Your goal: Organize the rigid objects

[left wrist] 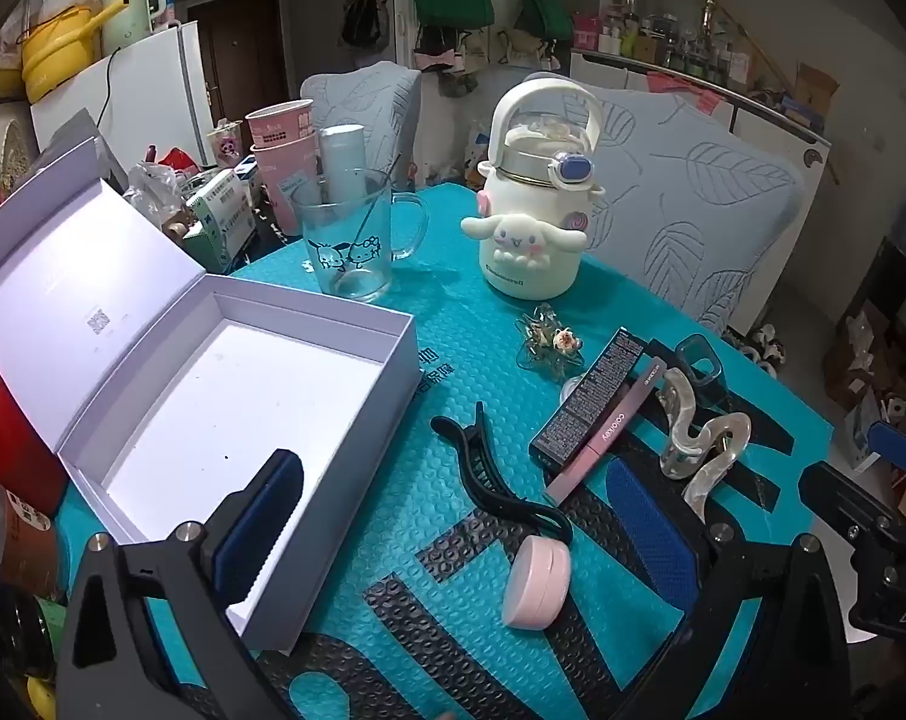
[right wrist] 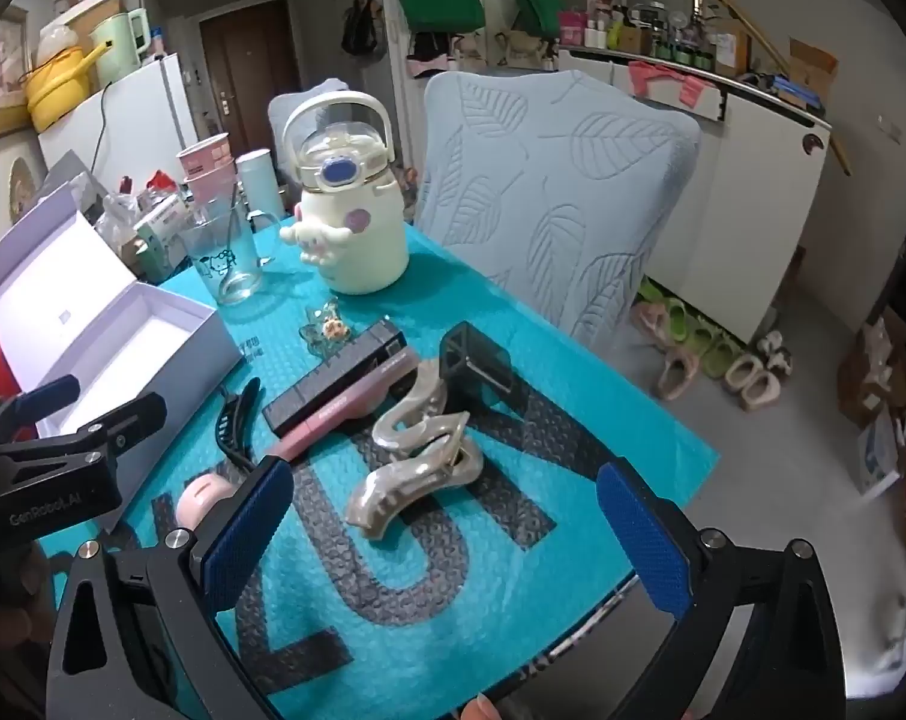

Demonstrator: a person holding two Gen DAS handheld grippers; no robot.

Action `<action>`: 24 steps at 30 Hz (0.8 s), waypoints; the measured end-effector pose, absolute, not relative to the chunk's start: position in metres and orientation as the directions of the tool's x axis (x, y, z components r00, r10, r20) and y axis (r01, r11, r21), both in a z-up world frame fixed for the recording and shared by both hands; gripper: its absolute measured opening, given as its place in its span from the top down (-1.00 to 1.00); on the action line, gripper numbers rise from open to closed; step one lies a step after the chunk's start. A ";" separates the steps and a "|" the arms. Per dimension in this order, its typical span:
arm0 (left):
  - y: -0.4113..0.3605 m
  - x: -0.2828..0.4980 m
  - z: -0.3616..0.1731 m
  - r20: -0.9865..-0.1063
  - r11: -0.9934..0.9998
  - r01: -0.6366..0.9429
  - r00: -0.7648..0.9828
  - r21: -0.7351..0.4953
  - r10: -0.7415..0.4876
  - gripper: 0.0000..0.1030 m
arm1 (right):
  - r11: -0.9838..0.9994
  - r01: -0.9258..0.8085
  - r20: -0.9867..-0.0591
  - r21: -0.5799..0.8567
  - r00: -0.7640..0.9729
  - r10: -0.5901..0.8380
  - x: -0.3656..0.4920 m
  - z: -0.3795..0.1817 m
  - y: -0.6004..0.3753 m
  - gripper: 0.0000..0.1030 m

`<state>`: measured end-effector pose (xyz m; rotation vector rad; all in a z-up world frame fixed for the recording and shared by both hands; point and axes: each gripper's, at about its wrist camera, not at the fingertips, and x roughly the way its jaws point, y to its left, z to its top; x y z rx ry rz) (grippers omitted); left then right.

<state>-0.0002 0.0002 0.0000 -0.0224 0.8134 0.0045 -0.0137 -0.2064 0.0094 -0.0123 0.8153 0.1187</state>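
Note:
An open white box (left wrist: 231, 396) lies on the teal mat at left; it also shows in the right wrist view (right wrist: 123, 330). On the mat lie a black hair clip (left wrist: 495, 474), a pink round compact (left wrist: 537, 582), a black carton (left wrist: 585, 402) with a pink tube (left wrist: 609, 432), a pearly wavy hair claw (right wrist: 417, 456), a dark square clip (right wrist: 474, 360) and a clear flower clip (left wrist: 546, 339). My left gripper (left wrist: 453, 534) is open above the compact and black clip. My right gripper (right wrist: 447, 534) is open just in front of the pearly claw.
A Cinnamoroll bottle (left wrist: 531, 210) and a glass mug (left wrist: 351, 246) stand at the back of the mat. Pink cups (left wrist: 282, 150) and small boxes crowd the back left. A red can (left wrist: 3, 426) stands left of the box. Chairs (right wrist: 549, 192) stand behind the table.

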 end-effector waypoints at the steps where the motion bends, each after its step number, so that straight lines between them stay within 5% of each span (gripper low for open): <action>1: 0.000 0.000 0.000 -0.727 1.000 -0.010 0.687 -0.020 -0.007 -1.00 | 0.993 -0.110 -0.727 0.034 0.679 0.100 -0.014 0.010 -0.206 -1.00; 24: 0.003 -0.002 0.002 -0.727 0.999 0.007 0.685 -0.049 -0.041 -1.00 | 0.993 -0.115 -0.726 0.026 0.680 0.098 -0.009 0.012 -0.205 -1.00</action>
